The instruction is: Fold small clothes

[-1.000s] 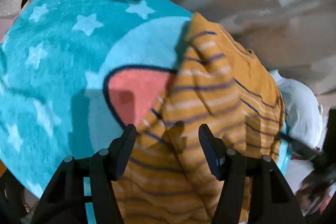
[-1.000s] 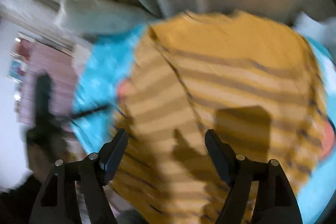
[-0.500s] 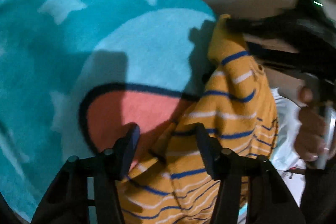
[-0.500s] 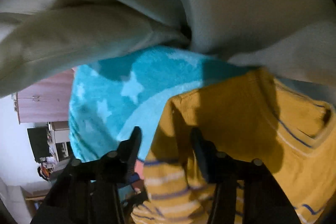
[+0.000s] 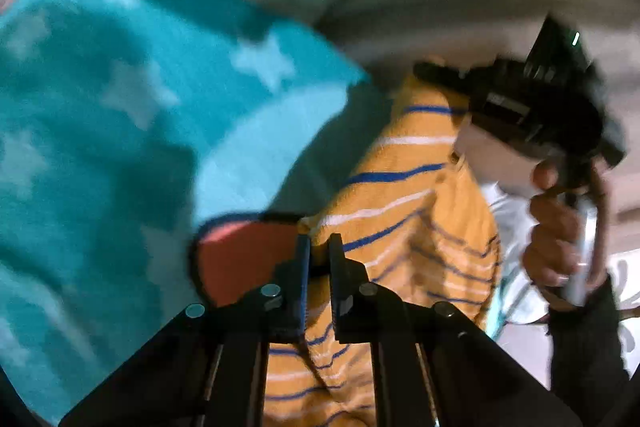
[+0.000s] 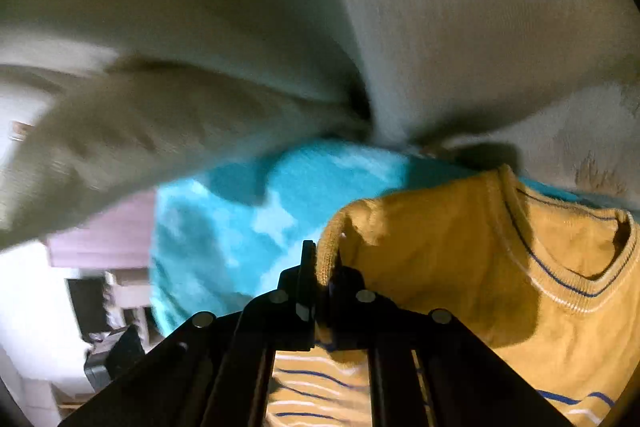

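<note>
On the left lies the blue star blanket (image 5: 120,115), and our left tongs (image 5: 319,247) are pinched tight on the bottom corner of the yellow striped shirt (image 5: 408,203) resting on it. Further right, our right tongs (image 6: 322,263) clamp the shirt's sleeve cuff near the collar (image 6: 592,291). We judge the fold is just starting: next, both held edges should travel together across the shirt, kept level and taut.

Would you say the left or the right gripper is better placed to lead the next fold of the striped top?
Probably the right gripper: it is shut on the yellow striped top at an edge near the neckline. The left gripper pinches a lower edge.
</note>
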Action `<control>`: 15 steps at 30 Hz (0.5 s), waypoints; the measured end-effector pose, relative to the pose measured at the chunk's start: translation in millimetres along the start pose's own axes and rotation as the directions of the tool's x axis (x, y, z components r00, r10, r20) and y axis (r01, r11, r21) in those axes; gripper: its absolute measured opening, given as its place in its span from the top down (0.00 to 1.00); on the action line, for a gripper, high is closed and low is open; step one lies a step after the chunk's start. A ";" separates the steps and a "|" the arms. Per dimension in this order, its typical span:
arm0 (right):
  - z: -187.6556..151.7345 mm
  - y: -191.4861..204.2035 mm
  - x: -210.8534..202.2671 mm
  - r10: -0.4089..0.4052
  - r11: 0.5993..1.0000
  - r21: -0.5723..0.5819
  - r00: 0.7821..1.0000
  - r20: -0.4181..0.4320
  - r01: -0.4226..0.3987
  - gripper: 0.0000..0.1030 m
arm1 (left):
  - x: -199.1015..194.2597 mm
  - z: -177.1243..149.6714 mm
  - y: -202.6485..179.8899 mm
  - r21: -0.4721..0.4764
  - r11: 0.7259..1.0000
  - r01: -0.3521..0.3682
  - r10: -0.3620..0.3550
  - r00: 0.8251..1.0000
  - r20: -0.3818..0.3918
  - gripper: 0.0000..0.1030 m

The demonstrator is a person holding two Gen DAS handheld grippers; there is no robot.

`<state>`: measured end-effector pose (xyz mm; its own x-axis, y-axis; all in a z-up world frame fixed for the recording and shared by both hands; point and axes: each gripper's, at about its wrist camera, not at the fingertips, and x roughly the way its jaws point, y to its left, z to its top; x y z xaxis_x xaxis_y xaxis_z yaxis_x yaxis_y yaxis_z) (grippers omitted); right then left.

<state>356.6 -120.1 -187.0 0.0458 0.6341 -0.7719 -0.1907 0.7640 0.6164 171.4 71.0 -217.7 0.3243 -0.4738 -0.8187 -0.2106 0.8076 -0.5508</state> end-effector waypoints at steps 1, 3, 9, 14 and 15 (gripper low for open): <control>2.9 3.9 -5.7 0.015 1.000 -0.010 1.000 0.017 -0.014 0.95 | -4.9 2.0 -0.5 0.006 1.000 -0.011 0.011 1.000 0.007 0.92; 6.0 5.4 -0.2 0.011 1.000 -0.024 1.000 0.015 -0.011 0.95 | -2.8 9.2 -2.2 0.043 0.997 -0.061 0.061 0.998 0.004 0.92; 8.1 -16.6 64.3 -0.127 0.992 -0.009 0.989 -0.073 0.127 0.89 | 48.7 21.0 10.9 0.090 0.981 -0.174 0.182 0.980 -0.086 0.85; -18.3 -11.4 -5.5 -0.139 0.990 0.025 0.987 0.080 0.137 0.22 | 10.3 7.2 1.4 0.161 0.969 -0.189 0.189 0.982 0.014 0.44; -34.0 -10.4 -29.2 -0.150 0.989 0.034 0.979 0.137 0.147 0.19 | 6.8 4.3 -3.3 0.188 0.961 -0.203 0.202 0.979 0.026 0.44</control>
<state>323.8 -150.7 -176.2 0.2082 0.5223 -0.8270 -0.1488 0.8526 0.5010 178.2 66.6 -220.8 0.2986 -0.2919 -0.9086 -0.0946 0.9383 -0.3326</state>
